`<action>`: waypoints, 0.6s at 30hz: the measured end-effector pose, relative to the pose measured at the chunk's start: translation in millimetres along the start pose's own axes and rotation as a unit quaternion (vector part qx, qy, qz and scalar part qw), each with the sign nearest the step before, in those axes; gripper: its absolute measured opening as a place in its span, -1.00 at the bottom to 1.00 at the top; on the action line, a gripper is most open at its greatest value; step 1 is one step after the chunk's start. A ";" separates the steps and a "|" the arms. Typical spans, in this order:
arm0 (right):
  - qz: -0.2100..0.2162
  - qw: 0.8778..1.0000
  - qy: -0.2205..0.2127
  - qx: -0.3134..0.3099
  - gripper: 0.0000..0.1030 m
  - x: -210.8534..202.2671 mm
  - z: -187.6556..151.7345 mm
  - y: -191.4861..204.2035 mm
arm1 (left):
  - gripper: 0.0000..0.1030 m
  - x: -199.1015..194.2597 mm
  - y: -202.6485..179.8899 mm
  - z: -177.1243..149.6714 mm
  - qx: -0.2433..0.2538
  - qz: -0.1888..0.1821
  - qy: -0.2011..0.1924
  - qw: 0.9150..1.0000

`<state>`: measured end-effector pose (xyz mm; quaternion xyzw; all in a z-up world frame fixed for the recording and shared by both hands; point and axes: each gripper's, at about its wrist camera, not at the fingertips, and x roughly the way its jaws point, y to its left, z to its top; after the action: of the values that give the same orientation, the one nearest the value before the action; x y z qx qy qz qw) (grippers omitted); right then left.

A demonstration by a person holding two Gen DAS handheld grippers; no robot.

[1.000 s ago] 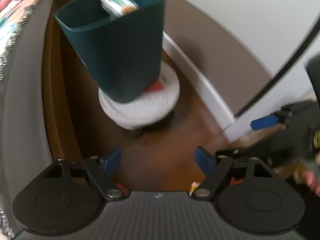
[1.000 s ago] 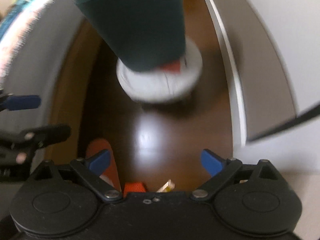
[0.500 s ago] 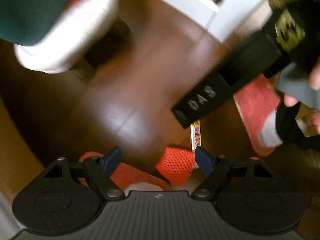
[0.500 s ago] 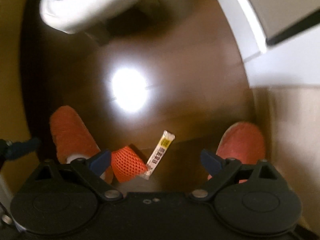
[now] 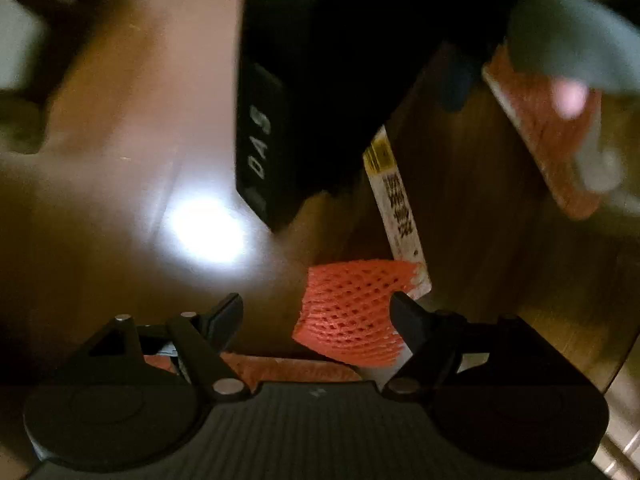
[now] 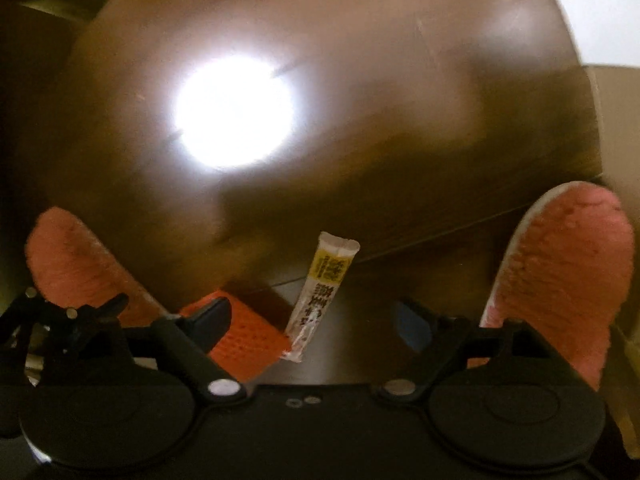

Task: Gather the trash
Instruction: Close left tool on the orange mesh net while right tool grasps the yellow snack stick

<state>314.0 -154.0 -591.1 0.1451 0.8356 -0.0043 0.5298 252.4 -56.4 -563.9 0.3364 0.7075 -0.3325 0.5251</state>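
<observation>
An orange foam fruit net [image 5: 350, 312] lies on the dark wood floor, with a white and yellow stick wrapper [image 5: 396, 200] touching its far right corner. My left gripper [image 5: 318, 312] is open just above the floor, and the net sits between its fingers, close to the right one. My right gripper [image 6: 316, 320] is open too. In the right wrist view the net [image 6: 248, 340] is by its left finger and the wrapper [image 6: 320, 296] lies between the fingers. The right gripper's black body [image 5: 320, 80] hangs over the wrapper in the left wrist view.
The person's orange slippers stand on either side of the trash, one at the left [image 6: 80, 272] and one at the right [image 6: 560, 280]. A bright lamp glare [image 6: 234, 110] reflects on the floor. A white wall base [image 6: 592, 12] runs at the far right.
Both grippers have tilted down from the green bin and white round base and dropped closer to the floor. The net and wrapper now sit larger between the fingers.
</observation>
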 end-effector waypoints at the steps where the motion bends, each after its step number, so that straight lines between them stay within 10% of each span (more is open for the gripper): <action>1: -0.001 1.000 0.004 0.002 0.65 5.7 1.3 -1.4 | 0.55 8.1 -1.6 0.7 0.010 0.001 0.005 1.000; 15: -0.004 0.999 0.023 0.025 0.23 54.0 8.6 -9.1 | 0.53 52.5 -3.6 5.7 0.028 -0.047 0.003 0.998; 18: -0.025 0.999 0.025 0.015 0.05 55.0 7.2 -4.1 | 0.13 57.9 0.4 5.7 0.022 -0.058 0.017 0.998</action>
<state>297.6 -146.0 -643.7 0.1324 0.8518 -0.0267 0.5061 242.9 -53.6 -621.2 0.3114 0.7271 -0.3722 0.4857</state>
